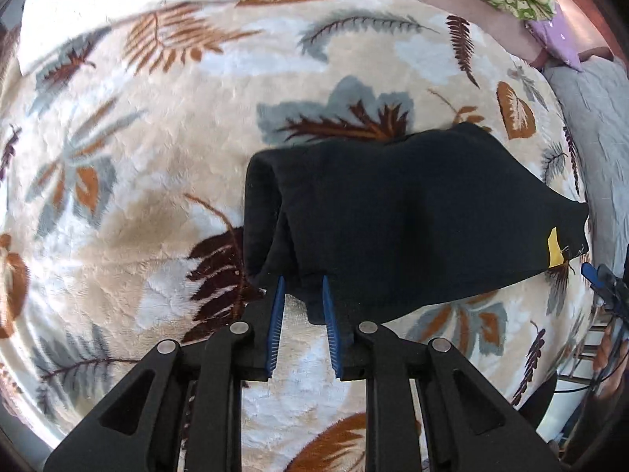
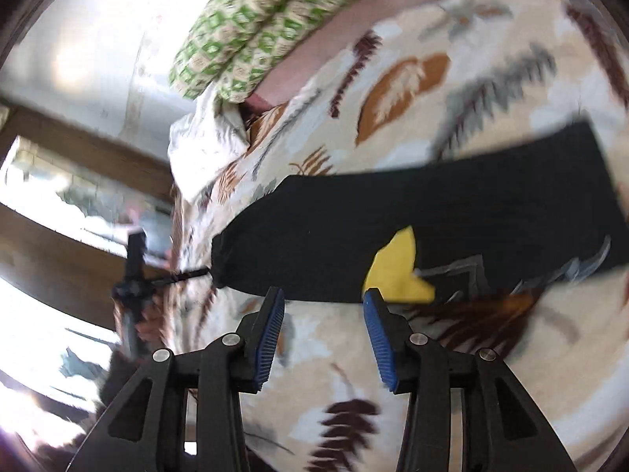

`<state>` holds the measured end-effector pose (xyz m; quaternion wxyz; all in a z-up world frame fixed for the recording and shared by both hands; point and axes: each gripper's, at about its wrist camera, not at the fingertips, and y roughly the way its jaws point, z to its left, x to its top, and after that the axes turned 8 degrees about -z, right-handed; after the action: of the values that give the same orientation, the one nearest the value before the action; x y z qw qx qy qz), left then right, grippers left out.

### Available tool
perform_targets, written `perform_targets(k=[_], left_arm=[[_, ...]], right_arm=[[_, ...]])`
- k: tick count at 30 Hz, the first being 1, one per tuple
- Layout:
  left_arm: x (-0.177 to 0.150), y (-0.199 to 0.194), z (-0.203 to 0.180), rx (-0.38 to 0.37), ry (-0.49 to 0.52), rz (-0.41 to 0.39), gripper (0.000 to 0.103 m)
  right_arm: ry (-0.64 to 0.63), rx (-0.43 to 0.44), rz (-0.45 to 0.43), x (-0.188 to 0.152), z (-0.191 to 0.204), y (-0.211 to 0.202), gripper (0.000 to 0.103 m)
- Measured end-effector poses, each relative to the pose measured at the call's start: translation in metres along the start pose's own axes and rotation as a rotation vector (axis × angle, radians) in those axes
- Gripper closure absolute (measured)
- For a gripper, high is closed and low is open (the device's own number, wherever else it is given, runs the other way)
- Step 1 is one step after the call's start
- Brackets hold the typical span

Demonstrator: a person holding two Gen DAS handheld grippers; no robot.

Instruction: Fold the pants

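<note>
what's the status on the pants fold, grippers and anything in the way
Left gripper astride the black pants' near edge, grip unclear. Right gripper open, empty, just short of pants. Pants folded on leaf-print blanket. Nothing in the way.

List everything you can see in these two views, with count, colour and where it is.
Folded black fabric pants: one, black with a yellow patch, lying on the blanket.
Plush leaf-print blanket: one, cream with brown, orange and grey leaves, covering the bed.
Green-patterned pillows: two, green and cream, at the bed's far edge.
Purple cloth: one, lilac, beside the blanket.
Left gripper: black, blue pads, narrowly parted around a pants edge.
Right gripper: black, blue pads, open, empty.
</note>
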<state>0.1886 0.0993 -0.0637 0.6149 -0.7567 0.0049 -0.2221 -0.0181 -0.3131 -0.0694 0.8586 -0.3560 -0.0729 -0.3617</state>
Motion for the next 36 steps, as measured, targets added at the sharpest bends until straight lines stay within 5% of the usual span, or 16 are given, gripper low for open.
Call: perform_targets(k=[3,10,15,20,24,30,36], left_arm=[[-0.001,0.008,0.005,-0.085,-0.04,0.012,0.085],[0.001,0.018,-0.003,-0.152,-0.054,0.0,0.059],[0.002,0.027,-0.008,-0.149,-0.059,-0.004,0.057],[0.003,0.032,0.001,-0.211,-0.174,-0.025,0.055],[0.0,0.029,0.001,-0.197,-0.171,-0.053,0.074],[0.0,0.025,0.001,-0.128,-0.19,-0.084,0.079],[0.001,0.002,-0.005,-0.011,-0.061,-0.108,0.079]], right_arm=[[0.162,-0.062,-0.105,0.0,-0.026,-0.018,0.059],[0.364,-0.165,-0.322,0.019,-0.089,-0.084,0.054],[0.252,-0.39,-0.349,0.03,-0.091,-0.087,0.054],[0.202,-0.463,-0.273,0.037,-0.102,-0.074,0.053],[0.194,-0.467,-0.275,0.04,-0.104,-0.065,0.053],[0.187,-0.467,-0.262,0.042,-0.112,-0.063,0.085],[0.198,-0.424,-0.268,0.041,-0.114,-0.07,0.091]])
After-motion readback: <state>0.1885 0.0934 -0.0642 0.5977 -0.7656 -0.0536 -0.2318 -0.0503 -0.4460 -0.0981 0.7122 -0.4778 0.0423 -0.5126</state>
